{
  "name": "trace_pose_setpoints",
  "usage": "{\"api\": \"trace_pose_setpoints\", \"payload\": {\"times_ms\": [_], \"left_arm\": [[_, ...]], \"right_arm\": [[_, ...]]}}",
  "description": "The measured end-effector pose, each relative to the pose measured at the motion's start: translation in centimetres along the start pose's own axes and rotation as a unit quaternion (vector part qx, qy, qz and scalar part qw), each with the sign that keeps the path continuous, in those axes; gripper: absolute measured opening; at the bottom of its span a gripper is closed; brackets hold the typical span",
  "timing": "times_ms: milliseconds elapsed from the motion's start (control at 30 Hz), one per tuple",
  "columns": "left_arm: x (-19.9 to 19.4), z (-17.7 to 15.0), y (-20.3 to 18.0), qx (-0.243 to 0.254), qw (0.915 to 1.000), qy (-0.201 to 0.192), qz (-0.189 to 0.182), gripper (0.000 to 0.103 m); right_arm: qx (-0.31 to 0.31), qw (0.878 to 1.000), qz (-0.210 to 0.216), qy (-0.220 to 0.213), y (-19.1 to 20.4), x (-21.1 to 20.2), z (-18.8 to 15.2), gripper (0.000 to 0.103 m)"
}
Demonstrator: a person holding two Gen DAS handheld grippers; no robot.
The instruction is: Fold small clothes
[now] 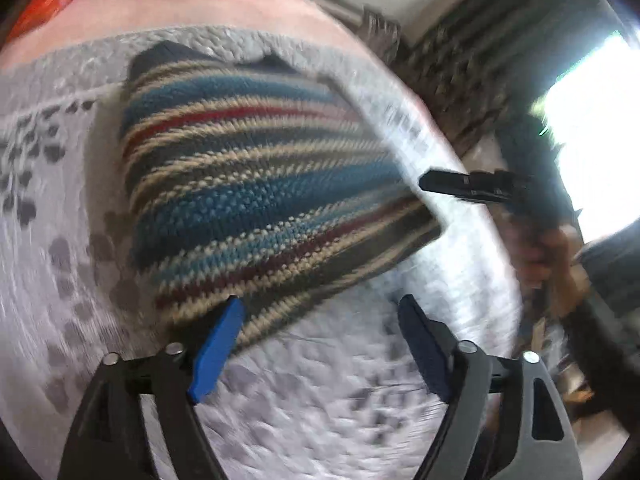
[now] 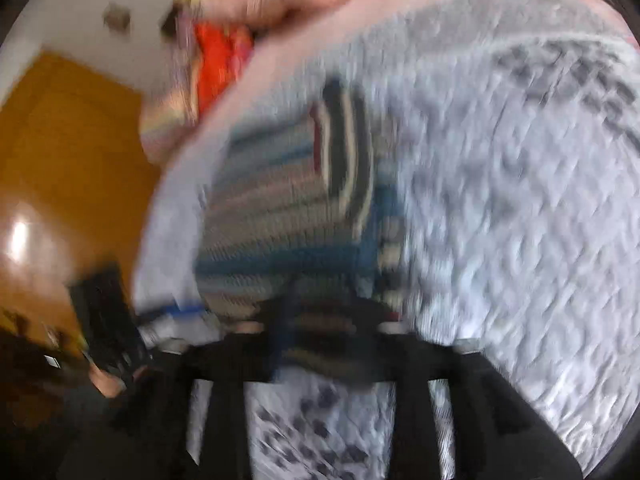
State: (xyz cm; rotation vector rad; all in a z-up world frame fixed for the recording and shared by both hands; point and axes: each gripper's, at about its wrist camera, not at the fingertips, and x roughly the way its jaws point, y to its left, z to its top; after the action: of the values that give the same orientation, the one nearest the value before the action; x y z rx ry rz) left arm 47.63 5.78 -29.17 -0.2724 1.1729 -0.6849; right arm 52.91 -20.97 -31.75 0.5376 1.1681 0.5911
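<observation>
A knitted garment (image 1: 256,200) striped in blue, beige, grey and red lies folded on a grey quilted bedspread (image 1: 320,420). My left gripper (image 1: 320,344) stands open just at the garment's near edge, and its blue pad (image 1: 218,352) touches the knit. In the left wrist view my right gripper (image 1: 444,184) shows as a slim black bar at the garment's right edge. The right wrist view is heavily blurred. There the striped garment (image 2: 296,208) fills the middle, and a fold of it sits between the narrowed fingers of my right gripper (image 2: 320,332).
The bedspread's edge (image 1: 480,200) curves close to the garment's right side. Pink bedding (image 1: 192,4) and an orange cloth (image 2: 218,64) lie beyond the spread. An orange-brown door (image 2: 60,152) stands off the bed. A hand (image 1: 548,256) holds the right gripper.
</observation>
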Motion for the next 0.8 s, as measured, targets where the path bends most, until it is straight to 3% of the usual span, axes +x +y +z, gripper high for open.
{"api": "trace_pose_setpoints", "payload": {"times_ms": [33,67,133,200,333,667,767,800], "left_arm": [[-1.3,-0.2,0.8,-0.019,0.9994,-0.025,-0.017,0.085],[-2.1,-0.4,1.8,-0.034,0.9984,-0.042,-0.017,0.086],[-2.8,-0.6,4.3,-0.080,0.9950,-0.058,-0.010,0.087],[-2.7,-1.1,7.8,-0.152,0.9862,-0.060,-0.027,0.087],[-1.4,-2.2,11.0,-0.208,0.9736,-0.058,-0.076,0.087],[2.6,-1.6,12.7,-0.216,0.9574,-0.051,-0.185,0.086],[3.7,-1.2,12.5,-0.201,0.9578,-0.037,-0.202,0.086],[3.8,-1.2,12.5,-0.197,0.9584,-0.033,-0.204,0.086]], "right_arm": [[0.022,1.000,0.007,-0.017,-0.7,-0.5,1.1,0.073],[0.043,0.999,0.016,-0.022,-1.6,-0.6,2.2,0.078],[0.078,0.995,0.055,0.009,-3.6,1.2,4.2,0.079],[0.115,0.990,0.077,0.032,-5.5,3.6,5.6,0.080],[0.105,0.990,0.067,0.070,-5.5,7.5,6.9,0.080],[0.081,0.987,0.097,0.101,-5.1,9.3,7.2,0.080],[0.068,0.986,0.105,0.114,-4.2,10.4,7.7,0.079],[0.067,0.985,0.110,0.119,-3.9,10.7,7.7,0.074]]}}
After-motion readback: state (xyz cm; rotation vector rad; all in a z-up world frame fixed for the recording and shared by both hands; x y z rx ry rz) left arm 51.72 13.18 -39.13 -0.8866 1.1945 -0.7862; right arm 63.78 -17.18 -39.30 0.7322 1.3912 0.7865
